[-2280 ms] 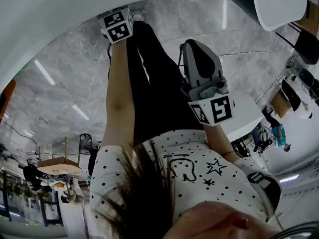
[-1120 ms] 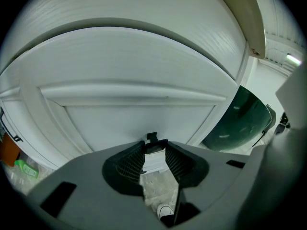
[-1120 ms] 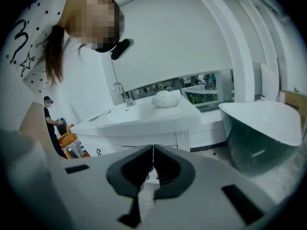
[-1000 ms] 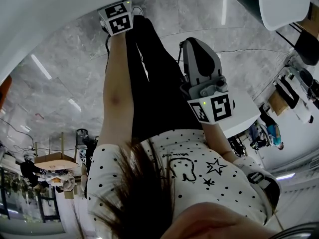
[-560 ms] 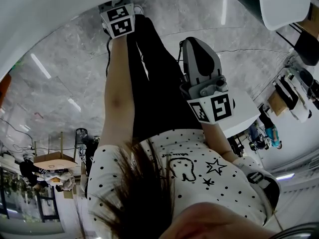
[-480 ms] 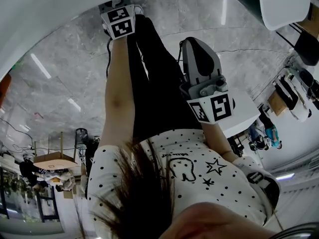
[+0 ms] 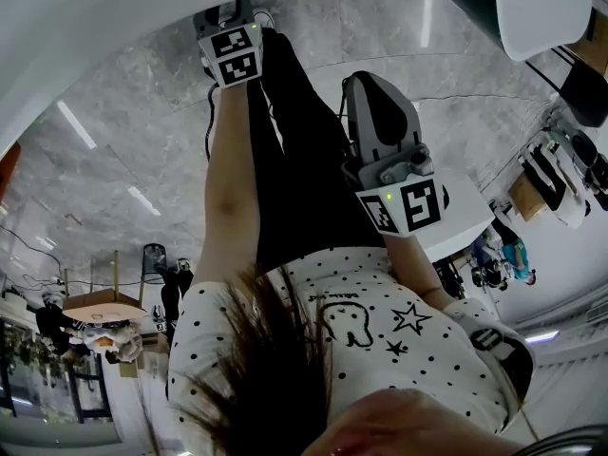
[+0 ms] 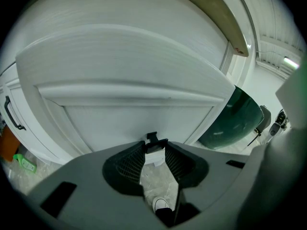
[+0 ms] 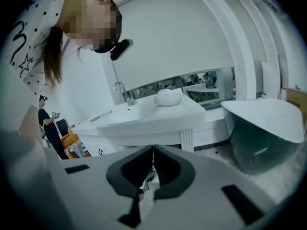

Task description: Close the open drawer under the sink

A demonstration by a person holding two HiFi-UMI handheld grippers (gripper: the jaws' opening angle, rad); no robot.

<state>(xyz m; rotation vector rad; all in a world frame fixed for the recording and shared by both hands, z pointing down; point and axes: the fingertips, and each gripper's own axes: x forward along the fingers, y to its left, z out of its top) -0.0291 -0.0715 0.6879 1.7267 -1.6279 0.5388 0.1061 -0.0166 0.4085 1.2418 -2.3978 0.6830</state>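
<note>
In the left gripper view a wide white drawer front fills the picture close ahead. Its small black handle sits between the tips of my left gripper, and the pads close on it from both sides. From the head view, the left gripper's marker cube shows at the end of an outstretched arm, right at the white cabinet edge; its jaws are hidden there. My right gripper hangs at mid-frame over the marble floor, shut with nothing in it, its jaw tips touching in the right gripper view.
A cabinet door with a black handle stands left of the drawer, a green bottle on the floor by it. A dark green tub stands to the right. The right gripper view shows a white sink counter with a faucet.
In the head view my left gripper has shifted a little to the right along the cabinet edge. The right gripper has stayed where it was.
</note>
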